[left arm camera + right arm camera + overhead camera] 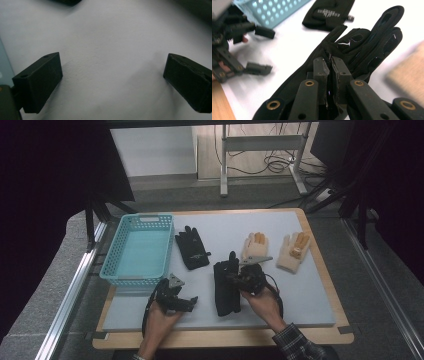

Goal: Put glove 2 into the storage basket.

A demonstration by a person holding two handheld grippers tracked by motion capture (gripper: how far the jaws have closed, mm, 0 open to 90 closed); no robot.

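Observation:
My right gripper [235, 279] is shut on a black glove [226, 287] that lies lengthwise on the white mat [300, 295], cuff toward the person. In the right gripper view the jaws [331, 62] pinch a fold at the palm of this glove [362, 42], whose fingers point away. My left gripper [190, 303] rests low over the mat near the front left. Its jaws stand wide apart with bare mat between them [112, 80]. A second black glove [192, 249] lies flat beside the teal basket [135, 279]. The right gripper view also shows the open left gripper [262, 50].
Two beige gloves with orange palms [255, 247] [294, 252] lie at the mat's right. The teal basket [274, 12] is empty and stands at the left. The second black glove [328, 12] lies beyond the held one. Wooden table edges frame the mat.

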